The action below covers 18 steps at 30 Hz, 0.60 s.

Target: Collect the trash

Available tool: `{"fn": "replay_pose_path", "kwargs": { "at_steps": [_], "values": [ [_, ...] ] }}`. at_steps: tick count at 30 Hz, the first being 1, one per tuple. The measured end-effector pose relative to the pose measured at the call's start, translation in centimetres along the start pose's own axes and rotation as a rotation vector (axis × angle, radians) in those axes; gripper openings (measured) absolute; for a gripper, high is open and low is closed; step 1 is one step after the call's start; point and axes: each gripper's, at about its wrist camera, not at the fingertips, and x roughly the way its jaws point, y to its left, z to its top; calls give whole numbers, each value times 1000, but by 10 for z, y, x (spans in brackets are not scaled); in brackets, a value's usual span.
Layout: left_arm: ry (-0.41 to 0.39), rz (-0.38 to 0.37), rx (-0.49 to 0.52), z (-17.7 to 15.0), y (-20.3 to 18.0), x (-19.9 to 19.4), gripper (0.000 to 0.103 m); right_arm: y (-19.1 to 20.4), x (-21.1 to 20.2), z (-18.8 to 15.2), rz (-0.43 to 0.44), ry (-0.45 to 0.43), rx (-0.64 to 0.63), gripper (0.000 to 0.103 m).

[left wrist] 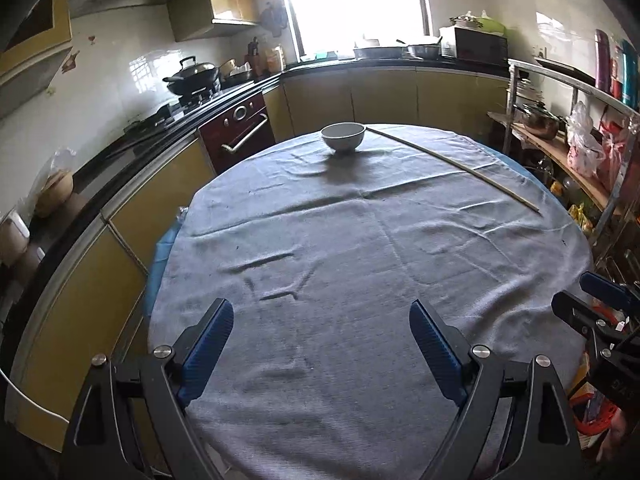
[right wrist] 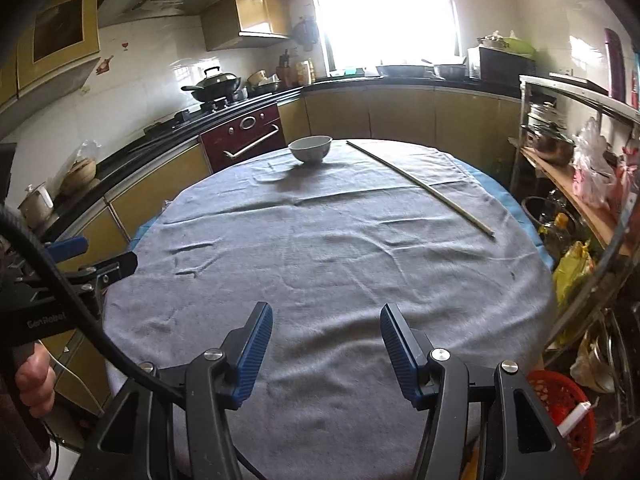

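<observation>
- the left gripper (left wrist: 322, 322) hangs over the near edge of the round desk (left wrist: 360, 400), its jaws spread wide with nothing but grey cloth (left wrist: 360, 240) between them.
- the right gripper (right wrist: 326, 326) sits beside it over the same near edge, jaws parted less widely and likewise empty.
- the only thing that looks like trash is a long thin stick (left wrist: 452, 162), lying flat on the cloth toward the far right of the desk, well apart from both grippers.
- its long axis runs on a slant: the far end lies just beside the white bowl (left wrist: 343, 136) at the back, the near end points out toward the right rim of the desk.
- in the right wrist view the stick (right wrist: 420, 184) reads the same way, with the bowl (right wrist: 310, 149) just left of its far tip.
- to my eye this is the approach step; nothing has been picked up yet.
- the next move probably calls for a reach forward and to the right, with the jaws turned across the stick so they close over its thin width, low against the cloth.
- a red basket (right wrist: 560, 408) shows below the desk on the right; it may be the bin, though i cannot be sure.
</observation>
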Motion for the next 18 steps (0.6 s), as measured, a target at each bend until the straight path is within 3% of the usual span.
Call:
{"fn": "replay_pose_path", "kwargs": {
  "at_steps": [18],
  "values": [
    [6, -7, -51, -1, 23, -1, 90, 36, 4, 12, 31, -36, -33, 60]
  ]
}}
